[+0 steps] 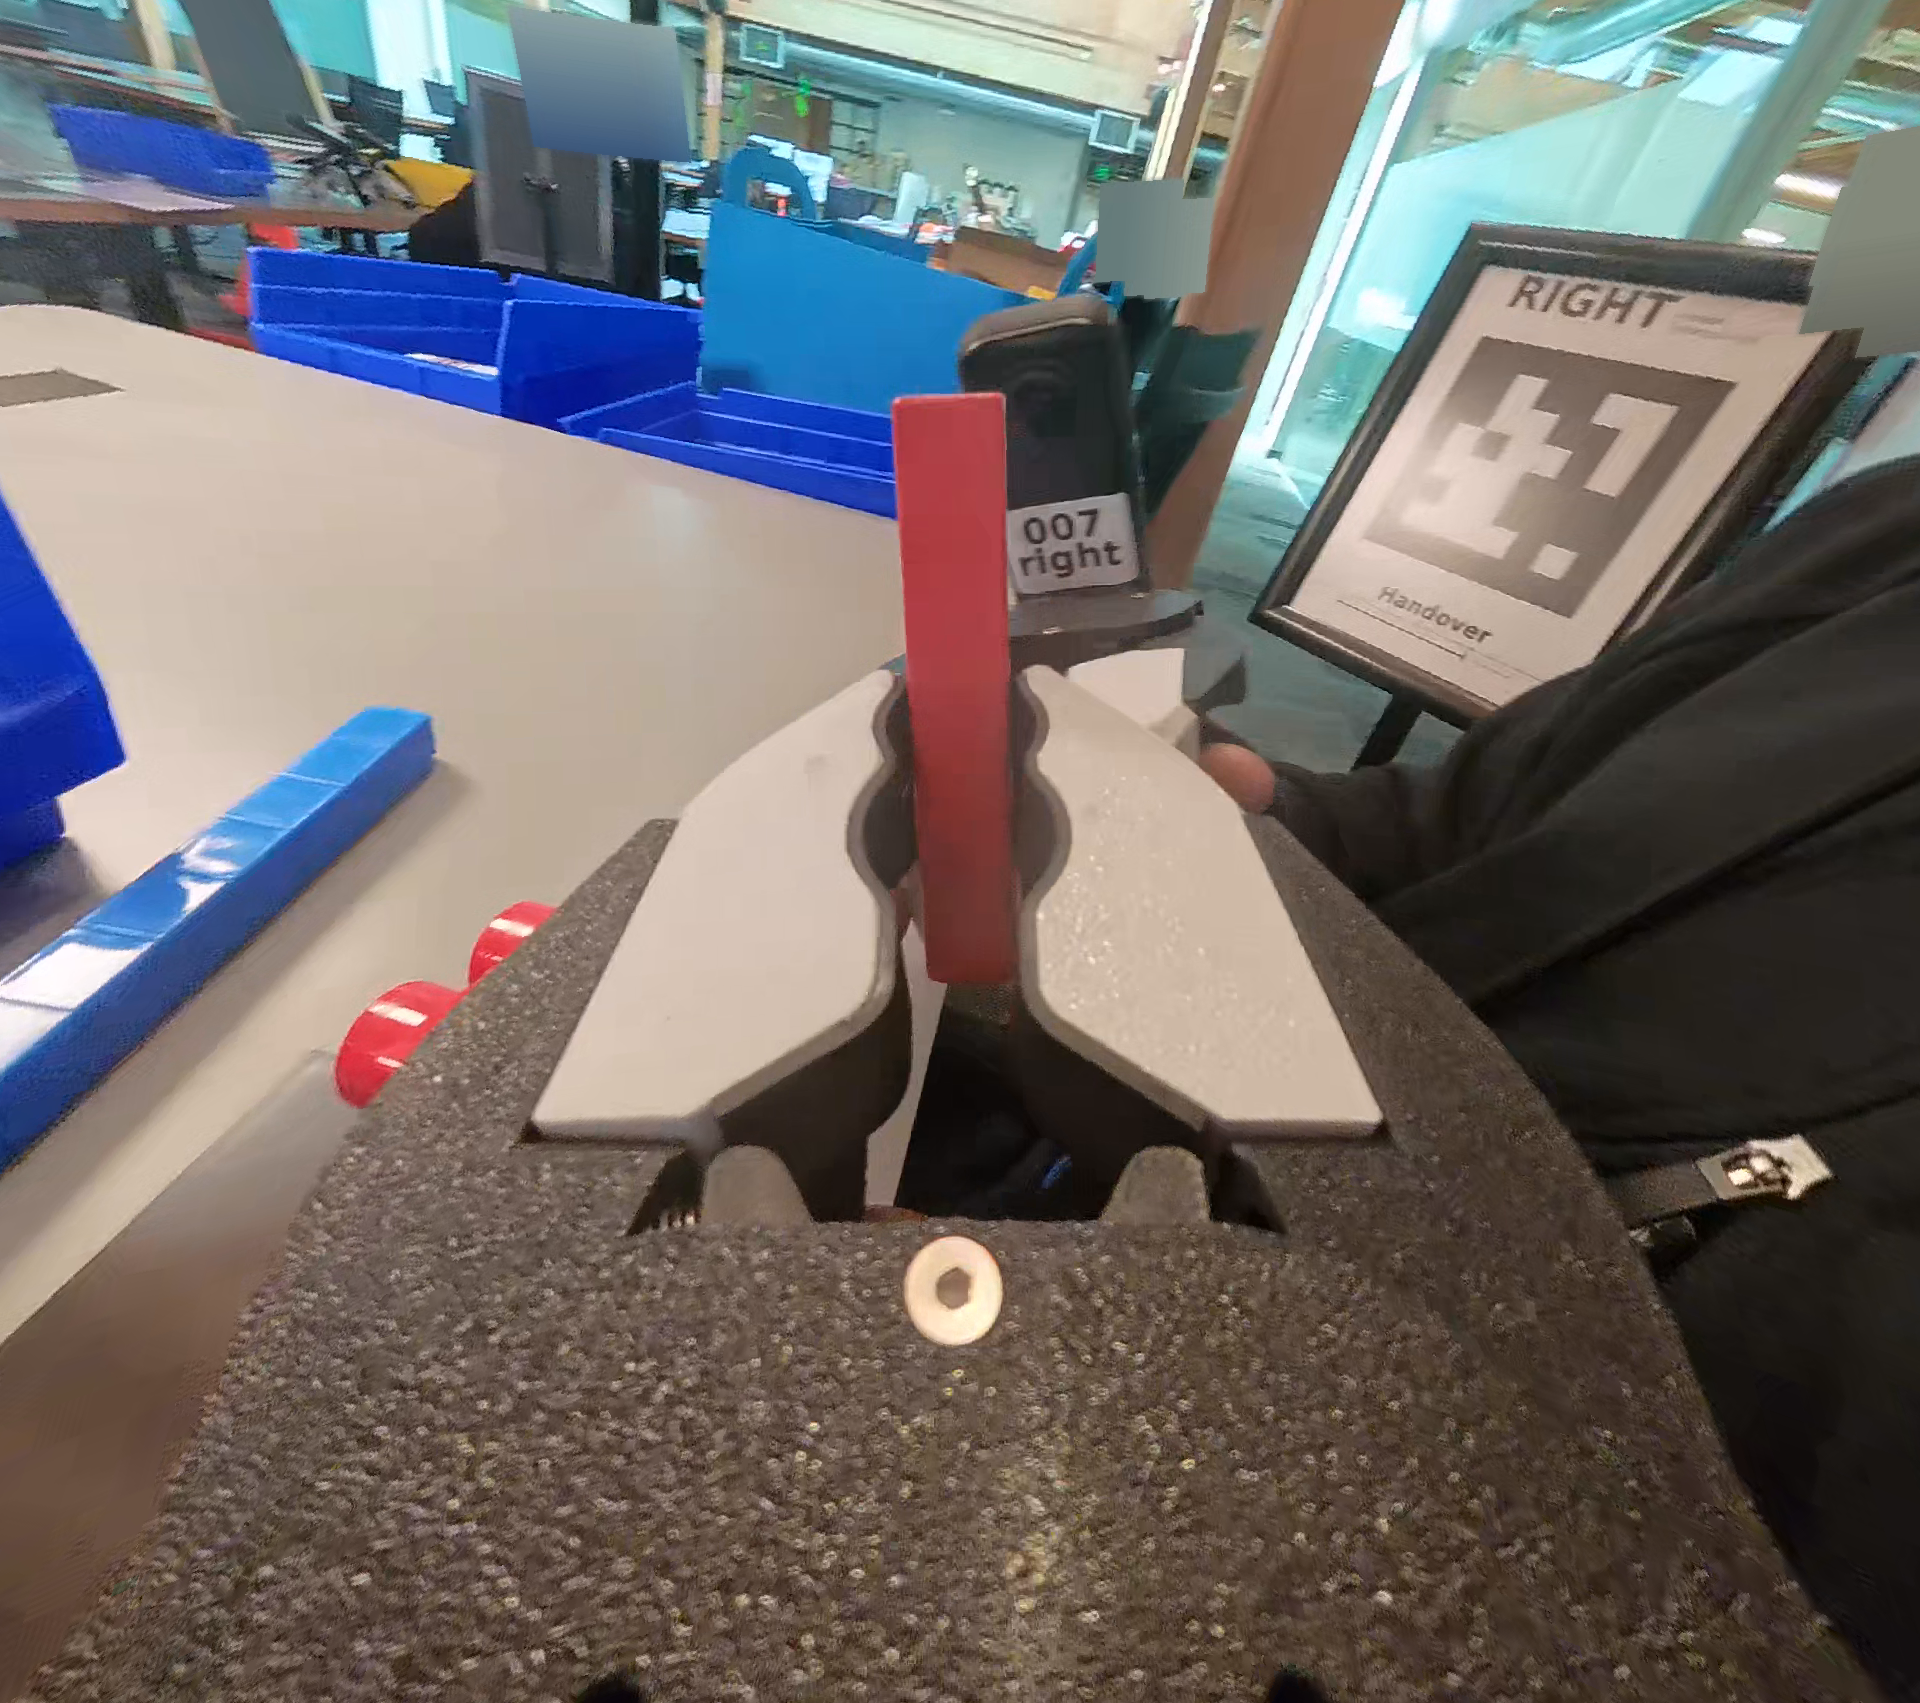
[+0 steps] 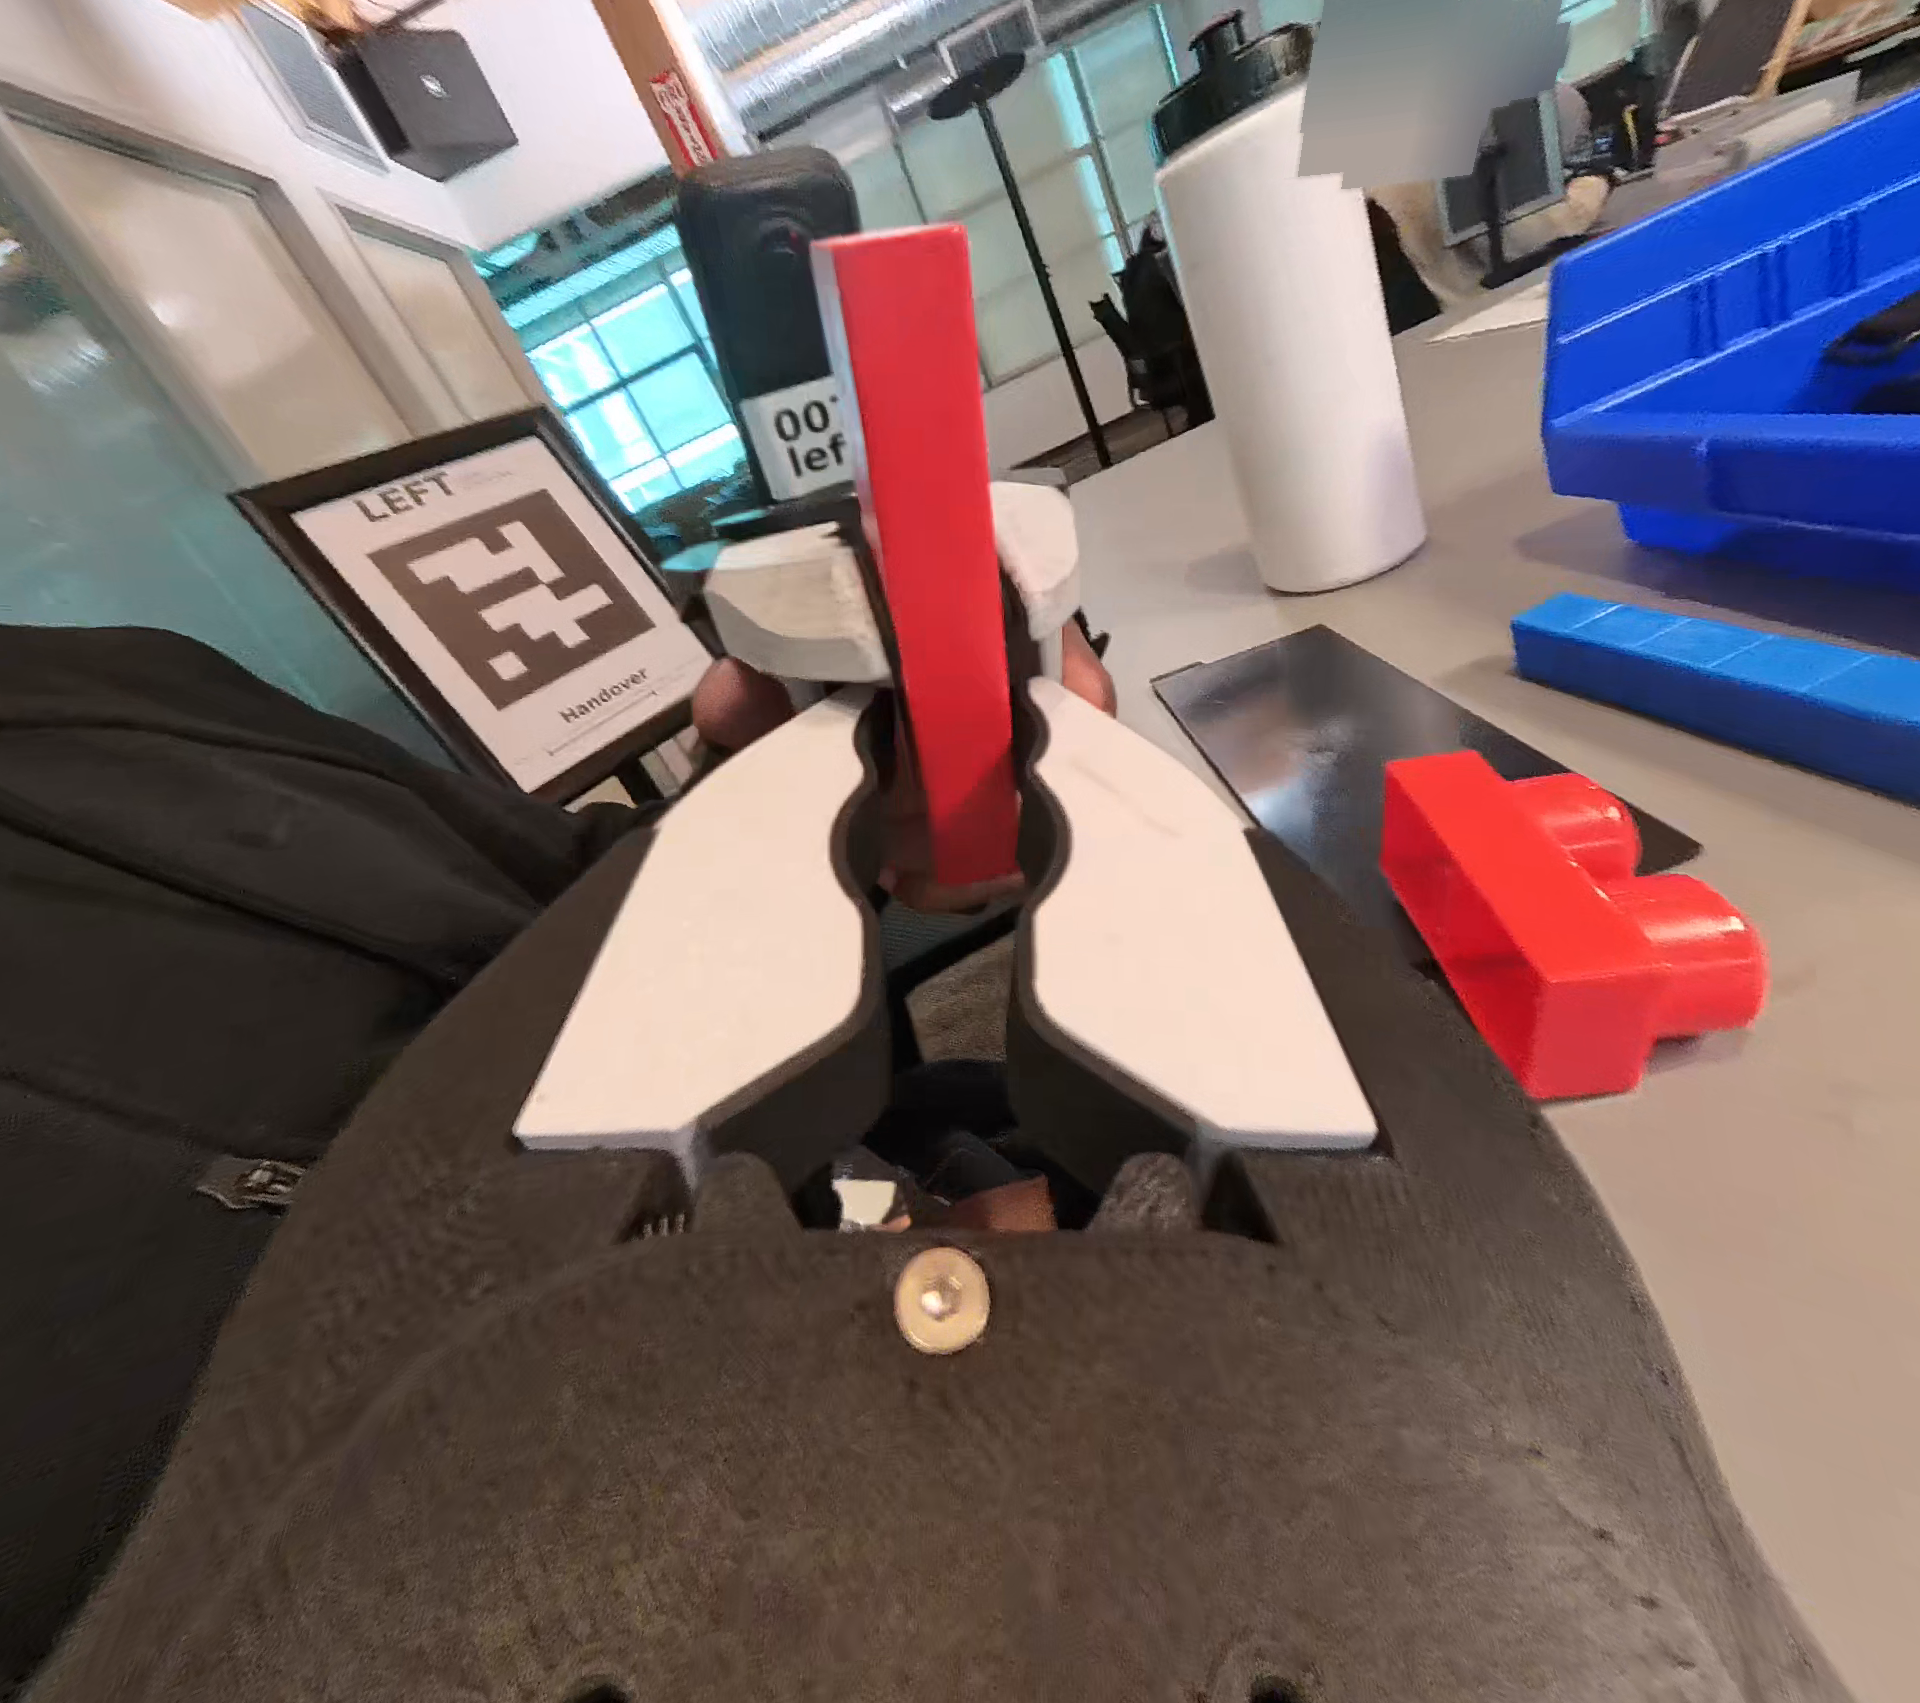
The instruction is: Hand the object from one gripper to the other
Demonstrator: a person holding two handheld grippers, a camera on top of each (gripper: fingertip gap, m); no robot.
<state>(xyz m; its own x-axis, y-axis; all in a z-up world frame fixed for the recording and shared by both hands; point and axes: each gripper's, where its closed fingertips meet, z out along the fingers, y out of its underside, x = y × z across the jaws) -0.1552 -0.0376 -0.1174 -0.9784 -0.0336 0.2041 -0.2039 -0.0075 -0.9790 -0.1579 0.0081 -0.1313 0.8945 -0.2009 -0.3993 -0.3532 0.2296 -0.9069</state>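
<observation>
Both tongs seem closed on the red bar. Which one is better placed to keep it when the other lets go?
Probably the left tongs: the red bar reaches deeper between them. The right tongs hold a shorter stretch of its end, so they look easier to open first.

Bar (image 1: 956, 677) upright between both tools

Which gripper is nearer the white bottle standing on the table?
Left. The left gripper is farther along the table, toward the white bottle. The right gripper faces it across the shared red bar, so it is farther from the bottle.
</observation>
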